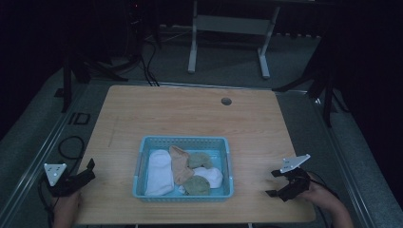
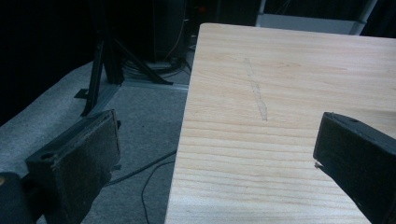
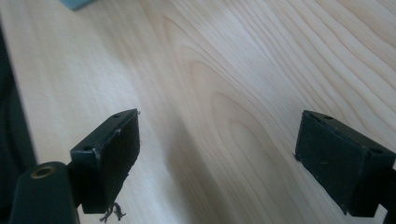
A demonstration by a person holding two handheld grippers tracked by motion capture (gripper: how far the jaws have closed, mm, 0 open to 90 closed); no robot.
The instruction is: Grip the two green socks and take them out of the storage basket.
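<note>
A light wooden rectangular table (image 1: 190,114) is seen from above, with a light blue plastic mesh basket (image 1: 183,141) set near its front edge, midway between the two grippers. Inside the basket a white sock (image 1: 159,172), a tan sock (image 1: 179,164) and olive-green socks (image 1: 197,185) are piled together. The left gripper (image 1: 90,169) is held at the table's left front corner, jaws spread wide and empty. The right gripper (image 1: 274,183) is held over the right front area, likewise released, with nothing grasped.

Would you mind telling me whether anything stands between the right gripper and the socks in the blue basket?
Only the basket's own wall. The right gripper, jaws open, sits at the table's right edge, with bare wood between it and the blue basket. The socks lie inside, below the rim, so the gripper must come over the rim.
</note>
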